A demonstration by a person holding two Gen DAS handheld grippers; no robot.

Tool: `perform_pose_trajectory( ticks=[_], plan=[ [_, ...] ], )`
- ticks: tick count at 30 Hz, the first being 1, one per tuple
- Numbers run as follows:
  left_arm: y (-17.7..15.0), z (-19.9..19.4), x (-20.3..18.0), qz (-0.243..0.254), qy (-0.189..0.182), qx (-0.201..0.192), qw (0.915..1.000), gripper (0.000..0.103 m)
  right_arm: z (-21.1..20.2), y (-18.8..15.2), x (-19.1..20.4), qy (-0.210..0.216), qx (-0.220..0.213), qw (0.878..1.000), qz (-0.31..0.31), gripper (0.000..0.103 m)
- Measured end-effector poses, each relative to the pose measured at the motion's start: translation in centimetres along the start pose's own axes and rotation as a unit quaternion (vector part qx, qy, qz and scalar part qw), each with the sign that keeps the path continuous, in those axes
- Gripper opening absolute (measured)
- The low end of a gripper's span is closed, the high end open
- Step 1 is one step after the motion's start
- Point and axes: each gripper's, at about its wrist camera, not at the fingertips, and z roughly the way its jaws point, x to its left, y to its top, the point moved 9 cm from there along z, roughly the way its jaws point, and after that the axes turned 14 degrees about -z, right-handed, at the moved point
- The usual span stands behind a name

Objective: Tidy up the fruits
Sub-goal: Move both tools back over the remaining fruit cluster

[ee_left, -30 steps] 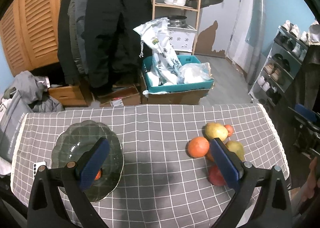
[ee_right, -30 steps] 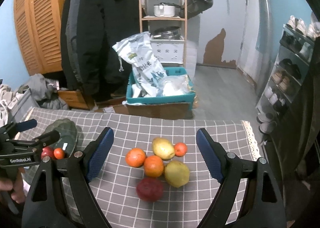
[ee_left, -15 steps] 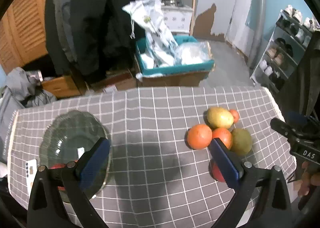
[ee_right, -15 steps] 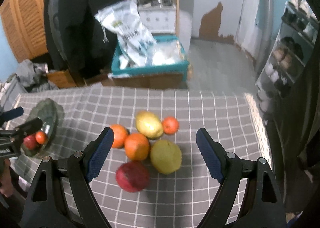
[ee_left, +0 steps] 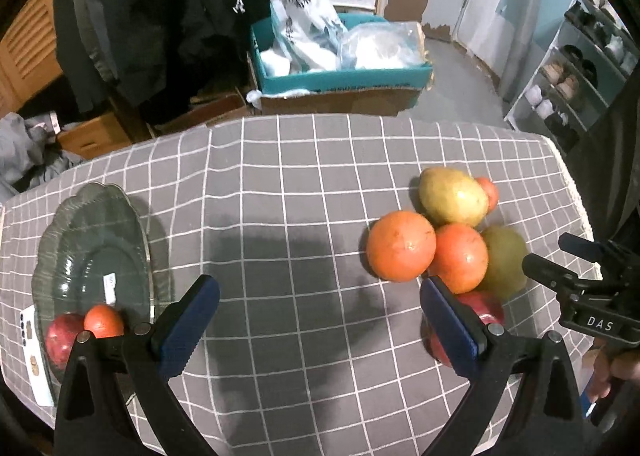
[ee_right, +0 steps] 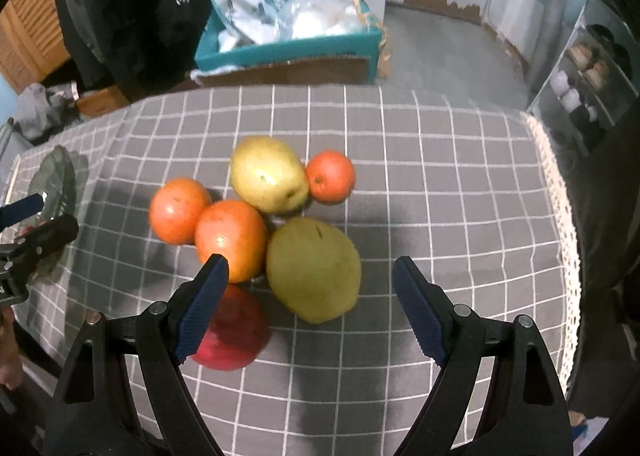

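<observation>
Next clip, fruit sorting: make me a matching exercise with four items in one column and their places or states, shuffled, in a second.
Items:
1. red apple
2. small orange
3. glass plate
4. right gripper

Places or states:
A. open, above the fruit pile
B. far side of the pile, beside the yellow pear
C. near edge of the pile, partly behind a blue finger
D. holds two fruits

Pairs: 1-C, 2-B, 3-D, 4-A

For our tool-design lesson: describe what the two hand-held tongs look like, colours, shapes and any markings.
Each tool, the left tongs and the right tongs, has two black, angular plastic arms with silver rivets, tipped by dark-blue textured pads. White letters "DAS" mark the right tool's black body.
</observation>
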Motion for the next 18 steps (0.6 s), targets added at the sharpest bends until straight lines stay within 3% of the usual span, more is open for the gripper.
perform_pose_trajectory(
  ticks=[11,18],
  plan=[
    [-1.0,3.6,0.1,0.003,0.004,0.037,0.9993,0.101,4.2,-1.6,-0.2,0.016,0.057,0.998,-0.012,0.083],
    [-1.4,4.9,-0.7,0.023,0.002,0.047,0.9986,0.101,6.0,-2.2,-0.4,0.054,0.072,0.996,0.008,0.08]
  ],
)
